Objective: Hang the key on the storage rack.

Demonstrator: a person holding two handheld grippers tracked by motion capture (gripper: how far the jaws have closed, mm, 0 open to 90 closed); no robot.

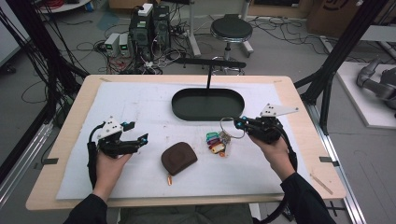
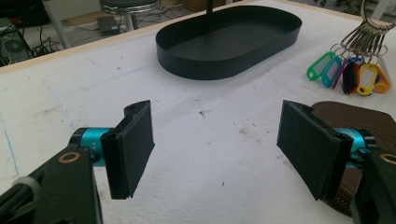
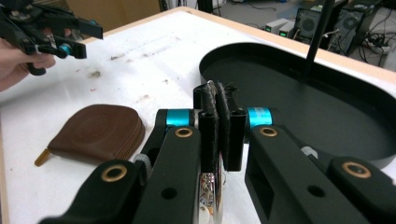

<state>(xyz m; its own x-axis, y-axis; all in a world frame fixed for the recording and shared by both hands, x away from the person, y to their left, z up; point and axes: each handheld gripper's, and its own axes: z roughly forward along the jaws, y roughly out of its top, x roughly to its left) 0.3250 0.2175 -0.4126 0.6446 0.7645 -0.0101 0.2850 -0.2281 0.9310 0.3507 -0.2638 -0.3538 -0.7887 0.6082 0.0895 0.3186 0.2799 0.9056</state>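
White mat: black tray (image 1: pixel 208 104) empty; right tool (image 1: pixel 239 123) clamps key ring (image 1: pixel 227 127); left tool (image 1: pixel 138 132) wide open, empty.

1. The left gripper (image 1: pixel 138 132) is black, with teal collars behind its flat rectangular pads (image 2: pixel 130 148) and brass-ringed screws on the arms.
2. The right gripper (image 1: pixel 239 122) has the same black build, with teal collars and brass-ringed screws.
3. Each gripper carries a grey three-cornered plate (image 1: pixel 278 110) and trails a black cable (image 1: pixel 91 156).
4. The person wears dark sleeves (image 1: pixel 306 199).
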